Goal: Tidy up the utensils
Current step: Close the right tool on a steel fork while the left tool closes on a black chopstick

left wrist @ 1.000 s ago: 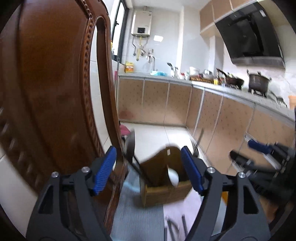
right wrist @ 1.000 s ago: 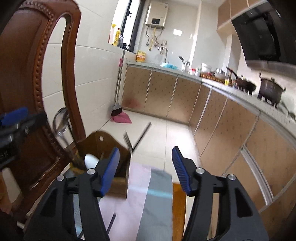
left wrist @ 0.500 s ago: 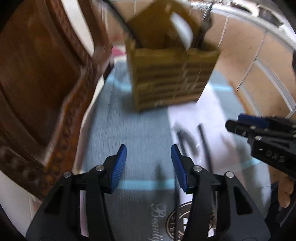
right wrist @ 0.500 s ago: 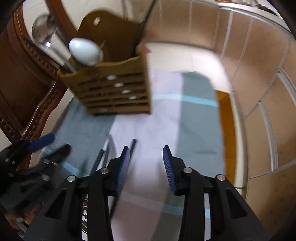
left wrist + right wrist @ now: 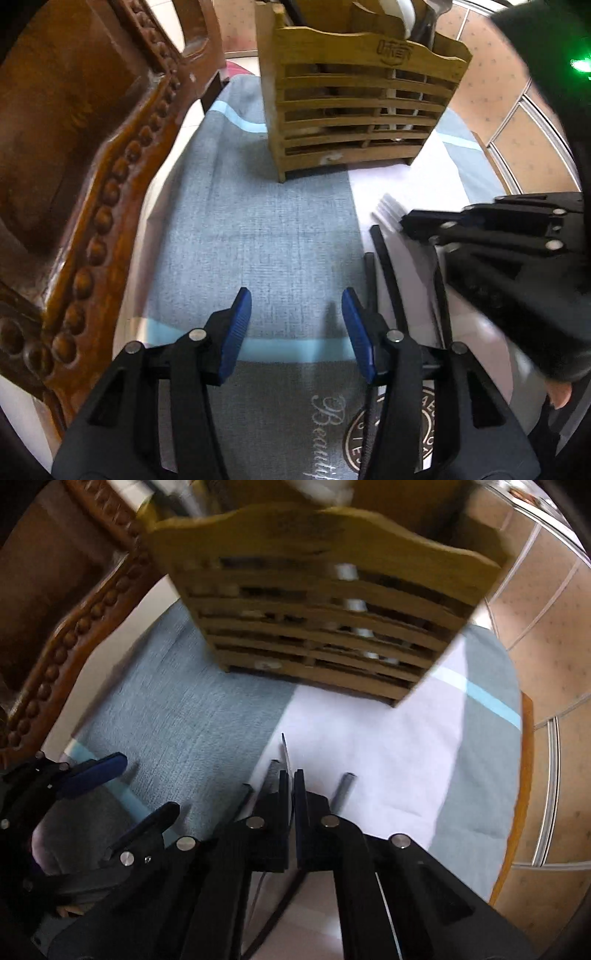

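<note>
A slatted wooden utensil holder (image 5: pixel 358 99) stands at the far end of the cloth and holds a white spoon and dark utensils; it also shows in the right wrist view (image 5: pixel 325 602). Several black-handled utensils (image 5: pixel 388 266) and a fork (image 5: pixel 386 210) lie on the white part of the cloth. My left gripper (image 5: pixel 295 325) is open and empty above the blue-grey cloth. My right gripper (image 5: pixel 291 775) is shut on a thin flat utensil whose tip (image 5: pixel 284 746) sticks out ahead; in the left wrist view it (image 5: pixel 410 223) sits by the fork.
A carved brown wooden chair (image 5: pixel 74 147) stands close on the left. The cloth-covered table (image 5: pixel 480 775) ends at a wooden edge (image 5: pixel 522 794) on the right, with kitchen cabinets (image 5: pixel 554 646) beyond.
Both grippers have tilted down from the room to the table and come closer to the cloth. My right gripper has closed on a thin utensil among those lying there.
</note>
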`<state>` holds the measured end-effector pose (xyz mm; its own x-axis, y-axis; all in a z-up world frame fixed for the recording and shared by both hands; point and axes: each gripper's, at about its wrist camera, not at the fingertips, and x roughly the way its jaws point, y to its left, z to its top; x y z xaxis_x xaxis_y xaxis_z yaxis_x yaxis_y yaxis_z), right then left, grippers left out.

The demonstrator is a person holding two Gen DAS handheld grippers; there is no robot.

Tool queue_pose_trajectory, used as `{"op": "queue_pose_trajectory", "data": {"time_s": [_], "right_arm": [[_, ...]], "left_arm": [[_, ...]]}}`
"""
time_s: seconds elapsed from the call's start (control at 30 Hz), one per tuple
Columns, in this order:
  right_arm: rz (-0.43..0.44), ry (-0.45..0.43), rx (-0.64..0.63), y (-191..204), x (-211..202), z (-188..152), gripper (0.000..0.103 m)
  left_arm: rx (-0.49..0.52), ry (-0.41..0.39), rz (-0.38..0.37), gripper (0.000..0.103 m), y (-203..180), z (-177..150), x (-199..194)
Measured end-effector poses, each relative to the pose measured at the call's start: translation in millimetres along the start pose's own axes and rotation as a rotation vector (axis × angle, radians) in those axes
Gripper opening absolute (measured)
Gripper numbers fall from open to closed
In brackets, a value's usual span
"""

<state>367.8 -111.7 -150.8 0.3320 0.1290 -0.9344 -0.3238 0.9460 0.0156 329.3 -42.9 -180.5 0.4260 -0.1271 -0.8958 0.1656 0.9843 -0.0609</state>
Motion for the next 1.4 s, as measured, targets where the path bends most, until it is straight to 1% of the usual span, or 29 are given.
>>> {"op": "queue_pose_trajectory", "data": {"time_s": [0.1,0.17,0.3,0.43,0.6,0.63,0.7,0.73,0.77,0.9,1.0,1.1,1.13,1.2,1.33,1.4], "right_arm": [[-0.017,-0.038,0.029,-14,-19,-6,0.002],[-0.012,-0.055,0.052,-24,-30,-10,0.002],[-0.036,-0.076,0.078,-40,-48,-22,0.002],[-0.055,-0.086,0.097,-56,-51,-35,0.002],[-0.014,-0.066,0.186,-81,-39,-42,0.003],[0.004,-0.053,0.210,-86,-36,-43,0.006],[0.028,-0.038,0.249,-90,-29,-44,0.025],[0.047,-0.032,0.270,-92,-25,-44,0.028],[0.062,-0.028,0.280,-92,-21,-43,0.030],[0.080,-0.025,0.298,-95,-14,-47,0.030],[0.114,-0.017,0.323,-98,-7,-47,0.030],[0.115,-0.028,0.335,-100,-4,-45,0.030],[0.129,-0.033,0.341,-102,-2,-44,0.030],[0.197,-0.041,0.366,-106,4,-42,0.030],[0.289,-0.054,0.383,-108,10,-38,0.029],[0.300,-0.050,0.364,-104,8,-37,0.010]], "left_arm": [[0.018,0.001,-0.019,0.052,-10,4,-1],[0.037,0.004,-0.029,0.053,-18,7,2],[0.076,0.019,-0.039,0.054,-33,8,9],[0.100,0.039,-0.024,0.054,-43,9,19],[0.101,0.053,-0.013,0.052,-46,13,27],[0.102,0.053,-0.011,0.052,-47,13,28],[0.104,0.052,-0.008,0.051,-50,16,32],[0.103,0.052,-0.009,0.051,-51,17,32],[0.103,0.052,-0.009,0.051,-51,17,33],[0.101,0.052,0.000,0.052,-51,14,31],[0.098,0.049,0.006,0.052,-50,13,31],[0.095,0.048,0.008,0.054,-50,12,31],[0.093,0.048,0.008,0.054,-49,12,31],[0.089,0.047,0.007,0.055,-48,12,30],[0.091,0.043,0.009,0.054,-43,12,30],[0.091,0.042,0.006,0.054,-43,13,31]]}}
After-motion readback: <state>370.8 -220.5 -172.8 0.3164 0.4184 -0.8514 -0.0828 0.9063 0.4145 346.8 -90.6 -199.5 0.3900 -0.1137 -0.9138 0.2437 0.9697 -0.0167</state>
